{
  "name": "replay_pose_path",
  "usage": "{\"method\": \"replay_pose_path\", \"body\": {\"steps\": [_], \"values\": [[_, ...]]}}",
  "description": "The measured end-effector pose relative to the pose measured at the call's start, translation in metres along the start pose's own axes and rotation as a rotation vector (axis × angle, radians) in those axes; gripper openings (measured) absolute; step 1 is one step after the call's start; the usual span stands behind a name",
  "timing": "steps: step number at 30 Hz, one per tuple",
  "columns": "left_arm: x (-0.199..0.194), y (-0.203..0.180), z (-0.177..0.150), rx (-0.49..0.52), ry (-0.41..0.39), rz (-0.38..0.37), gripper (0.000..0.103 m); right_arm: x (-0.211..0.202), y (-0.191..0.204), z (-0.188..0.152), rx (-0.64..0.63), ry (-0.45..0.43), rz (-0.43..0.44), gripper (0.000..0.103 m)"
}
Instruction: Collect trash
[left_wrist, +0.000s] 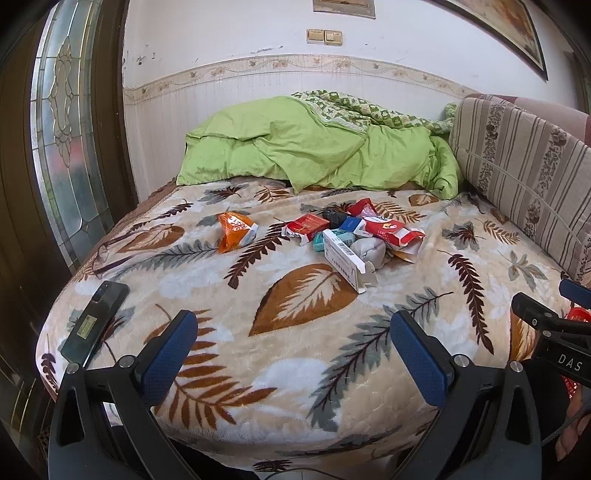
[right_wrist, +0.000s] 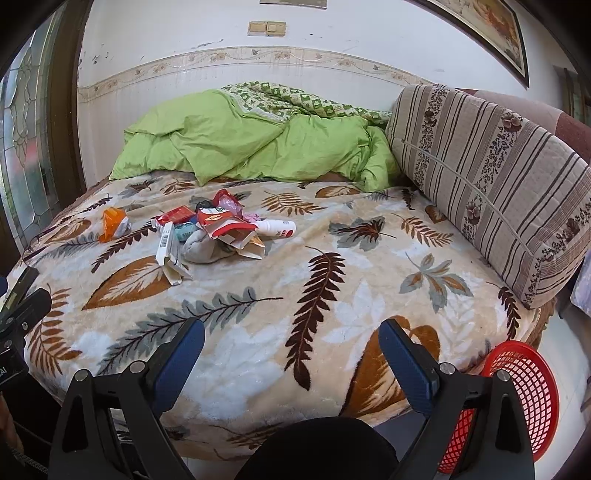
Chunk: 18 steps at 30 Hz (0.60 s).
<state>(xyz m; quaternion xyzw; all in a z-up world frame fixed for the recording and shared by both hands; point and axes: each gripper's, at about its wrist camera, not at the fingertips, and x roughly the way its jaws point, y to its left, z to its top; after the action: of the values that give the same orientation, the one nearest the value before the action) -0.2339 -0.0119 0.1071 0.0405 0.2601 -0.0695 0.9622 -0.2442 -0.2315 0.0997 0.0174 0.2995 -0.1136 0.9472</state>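
Note:
A heap of trash (left_wrist: 354, 232) lies mid-bed on the leaf-patterned blanket (left_wrist: 303, 343): red wrappers, a long white box (left_wrist: 343, 260), a grey wad, teal packs. An orange wrapper (left_wrist: 234, 230) lies apart to its left. The right wrist view shows the same heap (right_wrist: 218, 229), the white box (right_wrist: 167, 247), the orange wrapper (right_wrist: 112, 223) and a small white bottle (right_wrist: 277, 227). A red mesh basket (right_wrist: 517, 398) stands on the floor by the bed's near right corner. My left gripper (left_wrist: 293, 354) and right gripper (right_wrist: 291, 358) hang open over the near edge, well short of the heap, holding nothing.
A black phone (left_wrist: 96, 320) lies at the bed's near left corner. A green quilt (left_wrist: 314, 147) is bunched against the far wall. A striped bolster cushion (right_wrist: 491, 177) runs along the right side. A glass-panelled door (left_wrist: 62, 129) stands at left.

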Motion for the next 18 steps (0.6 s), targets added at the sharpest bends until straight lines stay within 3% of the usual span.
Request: {"method": "replay_pose_path", "body": {"steps": [18], "values": [[-0.0002, 0.0011, 0.0018, -0.005, 0.003, -0.003, 0.103, -0.0031, 0.0022, -0.0013, 0.009, 0.01, 0.022, 0.09]]}}
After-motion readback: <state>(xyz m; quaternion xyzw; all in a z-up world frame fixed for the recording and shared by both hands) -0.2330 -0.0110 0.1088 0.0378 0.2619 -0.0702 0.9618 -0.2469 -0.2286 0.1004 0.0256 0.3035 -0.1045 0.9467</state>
